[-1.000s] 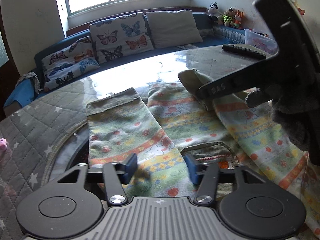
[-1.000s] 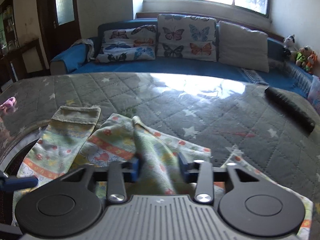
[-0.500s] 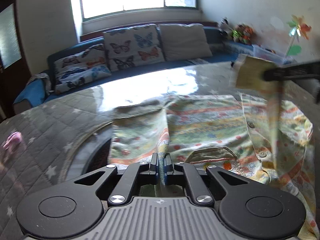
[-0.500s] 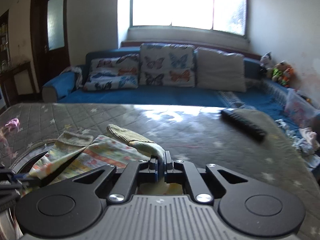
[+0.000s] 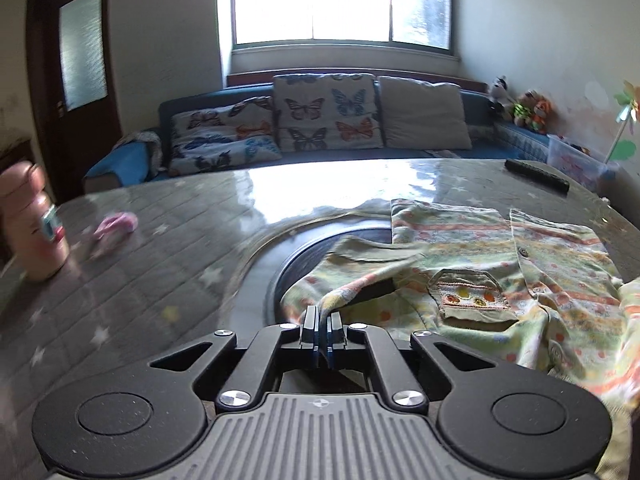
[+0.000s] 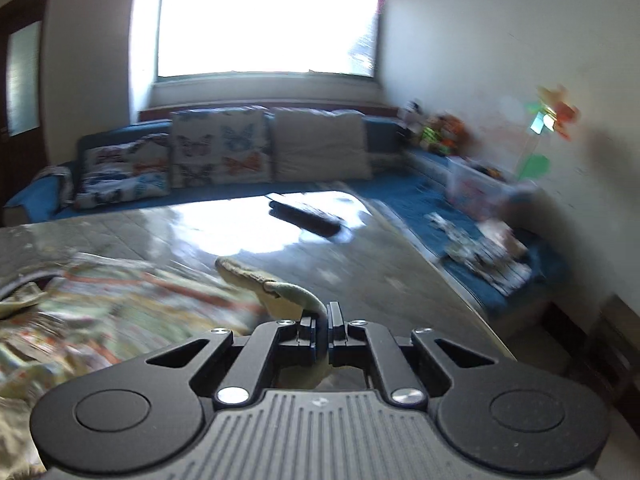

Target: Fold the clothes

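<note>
A small child's garment (image 5: 500, 276), pale green with orange stripes, dots and an olive chest pocket, lies partly spread on the quilted grey table (image 5: 160, 248). My left gripper (image 5: 322, 322) is shut on the garment's lower left edge and lifts it off the table. In the right wrist view the same garment (image 6: 120, 300) is blurred at the left. My right gripper (image 6: 322, 320) is shut on its olive ribbed cuff (image 6: 280, 288), held above the table.
A black remote (image 5: 536, 174) lies far right on the table; it also shows in the right wrist view (image 6: 304, 218). A pink bottle (image 5: 32, 220) and a pink item (image 5: 116, 226) stand at the left. A blue sofa (image 5: 320, 128) with cushions runs behind.
Both grippers closed on the garment about half a second ago. They have since drawn apart, the left one leftward and the right one rightward, pulling the cloth with them.
</note>
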`<state>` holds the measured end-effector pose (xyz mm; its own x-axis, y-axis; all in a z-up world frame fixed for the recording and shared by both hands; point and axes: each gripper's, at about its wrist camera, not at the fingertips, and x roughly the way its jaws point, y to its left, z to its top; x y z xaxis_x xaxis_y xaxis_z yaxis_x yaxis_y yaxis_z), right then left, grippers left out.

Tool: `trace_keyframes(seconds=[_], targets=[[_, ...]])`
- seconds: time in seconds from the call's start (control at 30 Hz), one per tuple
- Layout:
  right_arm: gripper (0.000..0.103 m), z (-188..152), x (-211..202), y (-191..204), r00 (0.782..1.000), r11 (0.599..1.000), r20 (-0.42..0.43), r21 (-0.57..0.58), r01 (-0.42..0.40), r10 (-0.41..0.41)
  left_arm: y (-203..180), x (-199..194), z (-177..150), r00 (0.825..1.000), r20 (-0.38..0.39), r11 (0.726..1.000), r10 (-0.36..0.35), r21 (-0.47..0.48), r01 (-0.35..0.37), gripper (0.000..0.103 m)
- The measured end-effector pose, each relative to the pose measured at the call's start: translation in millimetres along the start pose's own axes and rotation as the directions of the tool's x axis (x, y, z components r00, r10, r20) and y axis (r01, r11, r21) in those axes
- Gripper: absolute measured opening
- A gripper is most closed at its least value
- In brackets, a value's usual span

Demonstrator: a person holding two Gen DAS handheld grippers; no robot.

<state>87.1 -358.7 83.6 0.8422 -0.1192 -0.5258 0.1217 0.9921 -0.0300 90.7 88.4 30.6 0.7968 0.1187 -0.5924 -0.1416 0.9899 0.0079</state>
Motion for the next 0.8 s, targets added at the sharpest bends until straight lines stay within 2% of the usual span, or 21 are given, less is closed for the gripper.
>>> trace_keyframes(seconds=[0.17, 0.27, 0.37, 0.4, 0.47, 0.5, 0.53, 0.57, 0.63, 0.8], targets=[[0.005, -38, -7, -35, 0.993, 0.993, -0.08, 0.072, 0.093, -0.087, 10, -23, -24, 1.0, -0.029, 1.0, 0.005, -0.03, -0.005, 0.004], [0.006, -61, -1, -46, 0.982, 0.985, -0.154, 0.12, 0.124, -0.105, 13, -32, -40, 0.998, -0.061, 1.0, 0.007, -0.024, -0.009, 0.004], [0.012, -73, 3, -54, 0.972, 0.976, -0.195, 0.151, 0.159, -0.128, 15, -38, -52, 0.996, -0.086, 1.0, 0.009, -0.011, -0.01, 0.008], [0.017, -73, 4, -57, 0.971, 0.972, -0.199, 0.166, 0.168, -0.134, 15, -38, -55, 0.996, -0.092, 1.0, 0.013, -0.009, -0.014, 0.009], [0.02, -71, 4, -61, 0.969, 0.966, -0.188, 0.17, 0.195, -0.162, 13, -40, -56, 0.996, -0.091, 1.0, 0.021, 0.001, -0.021, 0.013], [0.025, -70, 3, -62, 0.967, 0.963, -0.177, 0.166, 0.211, -0.181, 11, -41, -56, 0.996, -0.088, 1.0, 0.025, 0.008, -0.024, 0.013], [0.027, -67, 1, -61, 0.965, 0.96, -0.161, 0.158, 0.23, -0.205, 9, -42, -56, 0.996, -0.084, 0.999, 0.029, 0.018, -0.027, 0.019], [0.029, -64, 1, -61, 0.966, 0.959, -0.145, 0.153, 0.237, -0.216, 6, -43, -56, 0.996, -0.078, 0.999, 0.035, 0.028, -0.033, 0.034], [0.033, -58, -1, -58, 0.968, 0.96, -0.116, 0.146, 0.237, -0.221, 2, -45, -55, 0.997, -0.063, 0.998, 0.045, 0.051, -0.042, 0.049], [0.037, -52, 17, -34, 0.986, 0.986, -0.127, 0.113, 0.124, -0.11, -12, -45, -49, 0.998, -0.035, 0.993, 0.047, 0.112, -0.043, 0.054]])
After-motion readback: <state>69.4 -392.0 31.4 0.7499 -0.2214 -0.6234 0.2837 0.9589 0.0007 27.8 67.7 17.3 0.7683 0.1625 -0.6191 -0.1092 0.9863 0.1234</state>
